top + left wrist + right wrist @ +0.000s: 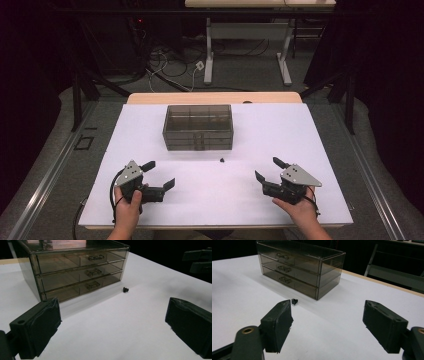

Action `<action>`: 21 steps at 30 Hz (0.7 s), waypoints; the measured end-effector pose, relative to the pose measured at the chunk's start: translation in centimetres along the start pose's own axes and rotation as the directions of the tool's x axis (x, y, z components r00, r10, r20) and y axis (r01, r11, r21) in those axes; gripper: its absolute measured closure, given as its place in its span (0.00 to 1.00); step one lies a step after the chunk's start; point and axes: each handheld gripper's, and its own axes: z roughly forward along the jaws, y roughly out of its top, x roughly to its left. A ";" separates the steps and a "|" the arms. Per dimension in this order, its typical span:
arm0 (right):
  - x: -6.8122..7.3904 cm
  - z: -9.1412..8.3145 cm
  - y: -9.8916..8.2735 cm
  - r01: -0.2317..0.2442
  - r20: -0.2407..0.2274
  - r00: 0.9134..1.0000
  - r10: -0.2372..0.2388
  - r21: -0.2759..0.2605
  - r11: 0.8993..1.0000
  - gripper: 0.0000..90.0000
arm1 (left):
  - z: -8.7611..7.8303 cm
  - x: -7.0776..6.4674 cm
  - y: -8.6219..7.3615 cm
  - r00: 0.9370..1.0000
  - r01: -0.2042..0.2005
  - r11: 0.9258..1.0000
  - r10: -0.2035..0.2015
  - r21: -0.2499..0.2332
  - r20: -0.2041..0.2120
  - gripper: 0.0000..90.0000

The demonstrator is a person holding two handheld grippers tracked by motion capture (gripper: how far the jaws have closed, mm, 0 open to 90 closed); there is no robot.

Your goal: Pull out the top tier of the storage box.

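A smoky transparent three-drawer box [198, 127] stands on the white table top [150, 145], all drawers closed; it appears in the left gripper view [75, 267] and the right gripper view [299, 267] too. A small black part [221, 160] lies on the table just in front of the box [125, 289] [294, 301]. My left gripper [158, 175] rests near the front left, held by a hand, jaws wide apart and empty [112, 327]. My right gripper [267, 170] sits near the front right, open with nothing between its jaws [327, 325].
The table's front edge [215, 225] runs just ahead of both hands. Beyond the table's wooden far edge [215, 97] are a white desk frame [247, 45] and cables on the floor. Black stand legs flank the table.
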 end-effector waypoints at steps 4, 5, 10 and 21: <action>0.0 0.0 0.0 -0.007 0.001 1.000 0.007 0.014 1.000 0.28 | 0.0 0.0 0.0 1.000 0.002 1.000 -0.002 -0.004 -0.002 0.00; 0.0 0.1 0.0 -0.009 -0.003 1.000 0.009 0.012 1.000 0.30 | 0.0 0.0 0.0 1.000 0.002 1.000 -0.002 -0.004 -0.003 0.00; -0.2 0.3 0.1 -0.016 -0.018 1.000 0.017 0.020 1.000 0.36 | 0.1 -0.1 0.0 1.000 -0.005 1.000 0.005 -0.004 -0.005 0.00; -0.1 1.4 0.2 -0.022 -0.061 0.998 0.028 0.092 0.996 0.48 | 0.4 -0.1 -0.1 1.000 -0.010 1.000 0.010 0.007 -0.002 0.00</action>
